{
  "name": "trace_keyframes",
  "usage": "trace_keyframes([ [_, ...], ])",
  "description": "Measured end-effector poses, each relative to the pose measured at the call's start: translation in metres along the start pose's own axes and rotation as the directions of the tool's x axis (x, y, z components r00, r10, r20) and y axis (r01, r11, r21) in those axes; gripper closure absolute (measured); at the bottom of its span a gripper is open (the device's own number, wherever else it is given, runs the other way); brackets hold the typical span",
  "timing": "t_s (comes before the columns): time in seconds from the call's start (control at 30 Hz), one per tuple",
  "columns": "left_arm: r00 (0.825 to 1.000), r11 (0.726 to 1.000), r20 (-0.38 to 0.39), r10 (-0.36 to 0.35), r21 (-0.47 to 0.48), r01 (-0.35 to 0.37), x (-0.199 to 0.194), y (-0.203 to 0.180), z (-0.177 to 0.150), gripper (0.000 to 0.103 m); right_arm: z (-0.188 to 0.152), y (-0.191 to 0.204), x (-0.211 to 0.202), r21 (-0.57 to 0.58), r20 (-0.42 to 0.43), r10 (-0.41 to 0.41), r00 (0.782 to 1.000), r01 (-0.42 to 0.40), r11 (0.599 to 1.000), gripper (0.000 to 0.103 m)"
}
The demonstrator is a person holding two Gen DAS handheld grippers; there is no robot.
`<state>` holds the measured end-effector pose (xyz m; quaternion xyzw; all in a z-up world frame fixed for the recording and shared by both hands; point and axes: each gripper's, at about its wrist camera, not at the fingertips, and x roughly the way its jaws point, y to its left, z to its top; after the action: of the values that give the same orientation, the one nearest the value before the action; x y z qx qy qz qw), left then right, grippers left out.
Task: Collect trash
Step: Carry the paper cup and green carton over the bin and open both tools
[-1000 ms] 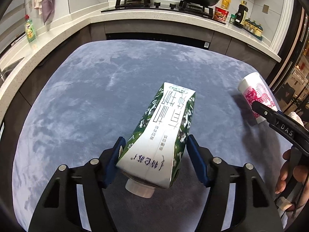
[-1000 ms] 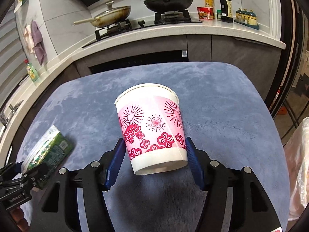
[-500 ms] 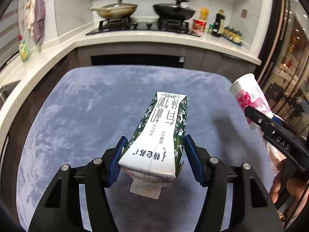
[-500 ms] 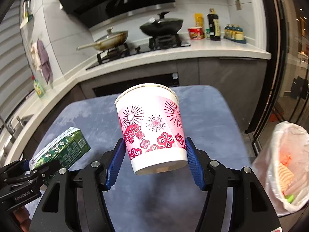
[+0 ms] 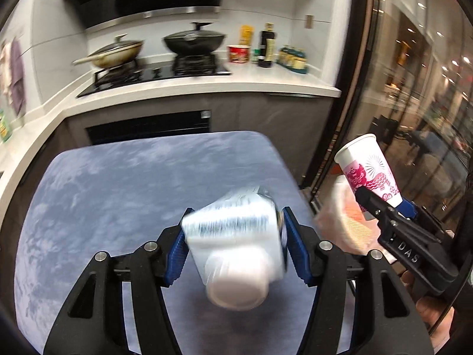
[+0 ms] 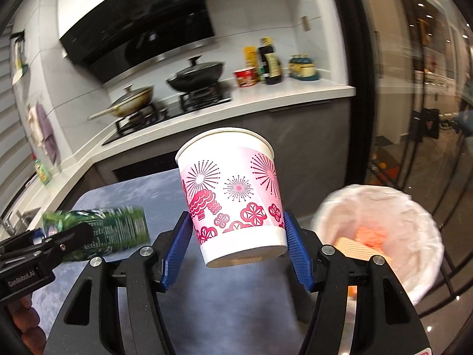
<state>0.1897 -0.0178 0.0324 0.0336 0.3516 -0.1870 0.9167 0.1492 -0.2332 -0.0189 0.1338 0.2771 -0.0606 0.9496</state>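
Lifted off the blue-grey bench (image 5: 118, 183) since a second ago, the right hand-held gripper (image 6: 236, 251) clamps the pink-patterned paper cup (image 6: 233, 198) and the left hand-held gripper (image 5: 236, 245) the green-and-white carton (image 5: 236, 233), nearing the white-lined trash bin (image 6: 419, 222) at three o'clock.

home kitchen. gas hob (image 5: 153, 71) set in a white counter (image 5: 266, 84), with a lidded black wok (image 5: 192, 43) and a lidded frying pan (image 5: 118, 54) on the burners, black range hood (image 6: 139, 20) above. sauce bottles (image 6: 269, 62) and an instant noodle cup (image 6: 246, 77) stand on the counter's right end, cloths (image 6: 41, 131) hang on the left wall. lined trash bin (image 6: 381, 236) on the floor by glass doors (image 6: 414, 88).
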Motion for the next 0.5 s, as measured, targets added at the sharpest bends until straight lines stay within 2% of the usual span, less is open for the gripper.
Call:
trace_keyframes([
  [0.23,0.997,0.995,-0.011,-0.079,0.066,0.080,0.011,-0.076,0.002,0.048,-0.005,-0.068,-0.024,0.057,0.016,-0.078,0.997,0.077,0.995,0.044],
  [0.5,0.992,0.983,-0.054,-0.118,0.132,0.125,0.029,-0.139,-0.007,0.049,-0.021,-0.134,-0.036,0.134,0.002,-0.146,0.989,0.145,0.980,0.044],
])
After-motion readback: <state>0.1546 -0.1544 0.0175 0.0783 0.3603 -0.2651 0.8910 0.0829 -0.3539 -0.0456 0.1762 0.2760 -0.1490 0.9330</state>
